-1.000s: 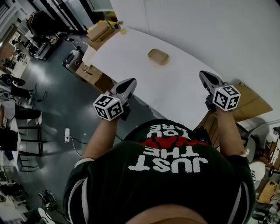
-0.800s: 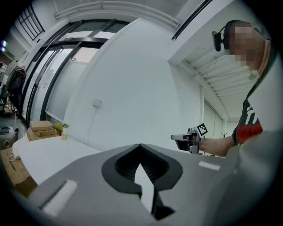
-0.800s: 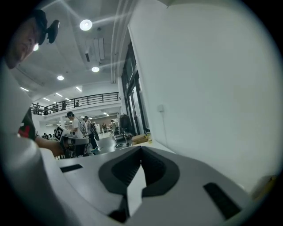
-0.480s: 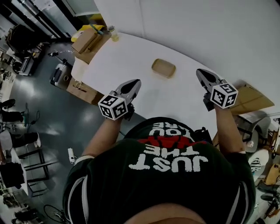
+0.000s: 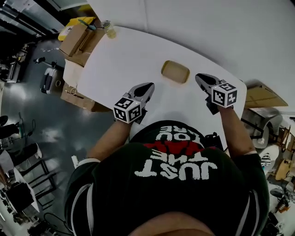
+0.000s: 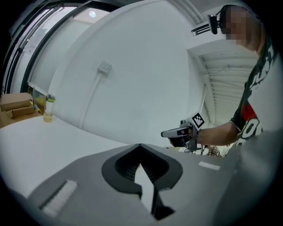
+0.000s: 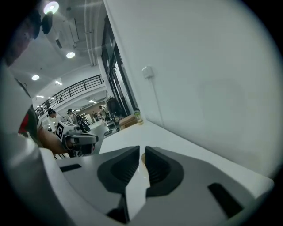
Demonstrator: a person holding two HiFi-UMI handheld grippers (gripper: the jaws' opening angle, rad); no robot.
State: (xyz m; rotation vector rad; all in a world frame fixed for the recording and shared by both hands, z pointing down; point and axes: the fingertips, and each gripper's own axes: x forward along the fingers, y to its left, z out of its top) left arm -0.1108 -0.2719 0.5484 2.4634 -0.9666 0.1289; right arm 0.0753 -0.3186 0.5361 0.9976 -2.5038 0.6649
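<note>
Left gripper (image 5: 147, 87) jaws together, right gripper (image 5: 201, 78) jaws slightly apart, both arms forward

1. a white wall (image 5: 221, 27) stands behind a long white table (image 5: 129, 60).
2. the glossy dark grey floor (image 5: 37, 115) has cardboard boxes (image 5: 76, 39) at the table's far end.
3. round ceiling lights (image 7: 51, 7) shine beside dark-framed glazing (image 7: 114, 66).

**White tabletop, nearly bare**

A white tabletop (image 5: 124, 60) with a rounded far edge stands against a pale wall. Two things lie directly on it. A shallow tan tray (image 5: 175, 72), oblong with rounded corners, sits at about 1 o'clock from the tabletop's middle, well away from every edge. A small clear jar (image 5: 109, 28) with yellowish contents stands upright at the 11 o'clock corner. Just off that corner, cardboard boxes (image 5: 76, 39) are stacked beside the tabletop, and another box (image 5: 76, 94) sits on the grey floor (image 5: 37, 120) at 8 o'clock.
</note>
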